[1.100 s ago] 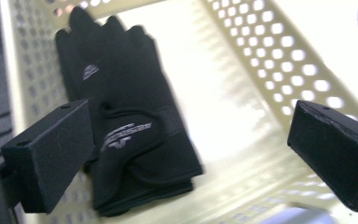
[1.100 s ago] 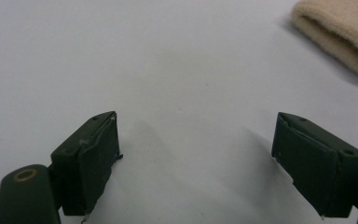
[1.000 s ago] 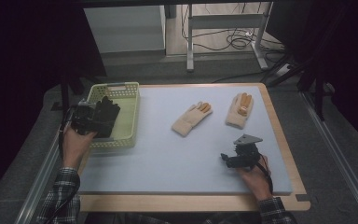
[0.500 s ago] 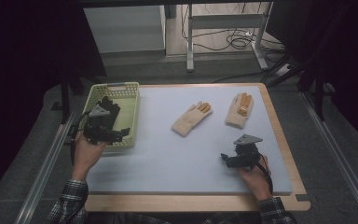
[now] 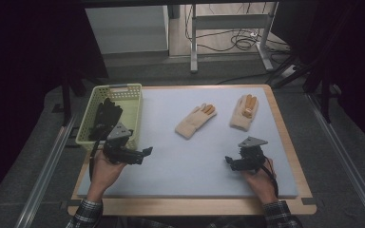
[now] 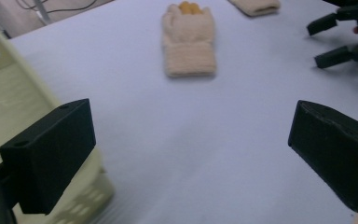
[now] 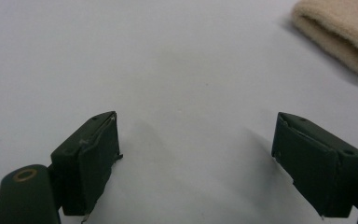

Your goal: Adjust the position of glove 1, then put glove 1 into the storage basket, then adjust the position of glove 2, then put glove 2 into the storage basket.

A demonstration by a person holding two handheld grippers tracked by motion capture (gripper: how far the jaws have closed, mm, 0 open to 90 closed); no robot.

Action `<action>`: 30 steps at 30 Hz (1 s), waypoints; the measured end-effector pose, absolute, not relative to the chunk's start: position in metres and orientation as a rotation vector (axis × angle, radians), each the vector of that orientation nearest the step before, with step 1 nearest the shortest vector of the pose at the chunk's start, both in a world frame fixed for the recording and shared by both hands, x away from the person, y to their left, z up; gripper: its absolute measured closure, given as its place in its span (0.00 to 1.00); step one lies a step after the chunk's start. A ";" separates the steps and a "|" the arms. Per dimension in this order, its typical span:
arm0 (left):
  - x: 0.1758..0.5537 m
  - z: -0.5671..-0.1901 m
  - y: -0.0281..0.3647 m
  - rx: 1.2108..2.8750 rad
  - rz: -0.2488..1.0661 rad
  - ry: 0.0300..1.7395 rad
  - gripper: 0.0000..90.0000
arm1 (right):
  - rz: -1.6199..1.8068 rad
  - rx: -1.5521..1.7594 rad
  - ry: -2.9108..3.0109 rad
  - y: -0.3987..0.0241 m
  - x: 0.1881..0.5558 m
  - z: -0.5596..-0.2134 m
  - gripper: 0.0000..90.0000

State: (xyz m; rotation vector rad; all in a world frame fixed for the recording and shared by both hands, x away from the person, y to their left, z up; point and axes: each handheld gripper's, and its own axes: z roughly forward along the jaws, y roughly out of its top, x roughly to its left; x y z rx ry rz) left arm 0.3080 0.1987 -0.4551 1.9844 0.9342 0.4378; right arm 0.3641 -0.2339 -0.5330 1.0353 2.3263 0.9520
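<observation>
Dark curtains and a grey floor surround the table [image 5: 190,156], whose top is covered by a pale blue-grey mat inside a wooden rim. At the far left stands a pale yellow-green basket [image 5: 132,102] with a black glove [image 5: 105,114] lying inside it. Just in front of the basket's near right corner hovers the left tool [image 5: 145,153], held in the person's left hand [image 5: 105,172]; its jaws stand wide apart with nothing between them, and they point across the mat toward the middle. In the left gripper view the basket wall sits beside the left jaw. Near the middle of the mat lies a beige glove [image 5: 196,121] with orange fingertips, flat, cuff toward the person. To its right, well apart, lies a second beige glove [image 5: 244,112] near the far right corner. Closer to the person on the right, the right tool [image 5: 229,163] rests low over bare mat, jaws spread open and empty, held by the right hand [image 5: 261,183].
</observation>
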 end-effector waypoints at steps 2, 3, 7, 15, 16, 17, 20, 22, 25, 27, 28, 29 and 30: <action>0.304 -0.461 0.192 1.996 0.433 0.917 0.01 | 0.954 1.037 2.328 -0.234 0.364 -0.533 0.16; 0.303 -0.464 0.189 1.998 0.437 0.910 0.01 | 0.954 1.039 2.329 -0.234 0.364 -0.533 0.16; 0.296 -0.480 0.177 2.002 0.407 0.892 0.01 | 0.960 1.050 2.336 -0.235 0.366 -0.533 0.16; 0.294 -0.519 0.166 2.072 0.387 0.922 0.01 | 0.960 1.061 2.343 -0.235 0.367 -0.533 0.15; 0.294 -0.524 0.166 2.077 0.380 0.934 0.01 | 0.961 1.063 2.343 -0.235 0.367 -0.533 0.15; 0.295 -0.528 0.167 2.093 0.368 0.942 0.01 | 0.963 1.066 2.344 -0.235 0.367 -0.533 0.15; 0.295 -0.538 0.168 2.152 0.409 0.969 0.01 | 0.964 1.067 2.345 -0.236 0.367 -0.533 0.15; 0.295 -0.541 0.169 2.156 0.395 0.978 0.01 | 0.964 1.067 2.346 -0.236 0.367 -0.533 0.16; 0.295 -0.551 0.170 2.176 0.374 1.003 0.01 | 0.972 1.059 2.350 -0.236 0.367 -0.533 0.18; 0.295 -0.551 0.170 2.170 0.369 1.012 0.01 | 0.971 1.049 2.348 -0.235 0.366 -0.532 0.19; 0.295 -0.552 0.170 2.173 0.368 1.014 0.01 | 0.972 1.047 2.348 -0.235 0.366 -0.532 0.19; 0.295 -0.552 0.170 2.172 0.368 1.015 0.01 | 0.973 1.046 2.348 -0.235 0.366 -0.532 0.20; 0.295 -0.552 0.170 2.170 0.367 1.017 0.01 | 0.977 1.049 2.348 -0.235 0.366 -0.532 0.21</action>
